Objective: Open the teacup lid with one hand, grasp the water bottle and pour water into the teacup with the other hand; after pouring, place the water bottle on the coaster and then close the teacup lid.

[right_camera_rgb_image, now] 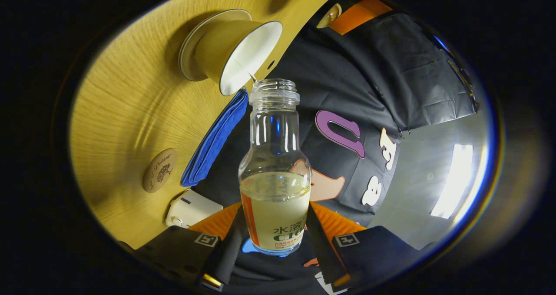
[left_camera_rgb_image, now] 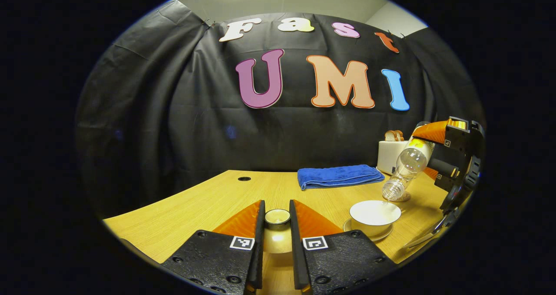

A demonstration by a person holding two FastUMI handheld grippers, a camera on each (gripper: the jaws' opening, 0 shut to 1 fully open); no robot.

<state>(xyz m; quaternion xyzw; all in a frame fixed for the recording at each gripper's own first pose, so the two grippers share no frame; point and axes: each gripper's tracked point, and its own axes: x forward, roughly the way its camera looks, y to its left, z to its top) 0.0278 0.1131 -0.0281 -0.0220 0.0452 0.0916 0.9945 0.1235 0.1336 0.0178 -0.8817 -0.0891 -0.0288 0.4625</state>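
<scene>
Pouring under way, lid held clear

Left gripper view: left gripper [left_camera_rgb_image: 277,225] was clamped on the round teacup lid [left_camera_rgb_image: 277,217] at six o'clock, held above the pale wood-grain table [left_camera_rgb_image: 208,199]. At four o'clock stood the glossy white teacup [left_camera_rgb_image: 374,214] on its saucer [left_camera_rgb_image: 388,233], with the clear plastic water bottle [left_camera_rgb_image: 404,171] tipped mouth-down over it in the right gripper [left_camera_rgb_image: 438,156]. A folded blue terry towel [left_camera_rgb_image: 336,175] lay behind at two o'clock.

Right gripper view: the right gripper's fingers gripped the ribbed, labelled bottle at six o'clock, its threaded mouth close to the cup rim at twelve. The round wooden coaster [right_camera_rgb_image: 160,170] lay at nine o'clock. The mouth sat near the rim's edge, so a slight drift or steeper tilt could spill water onto the table.
</scene>
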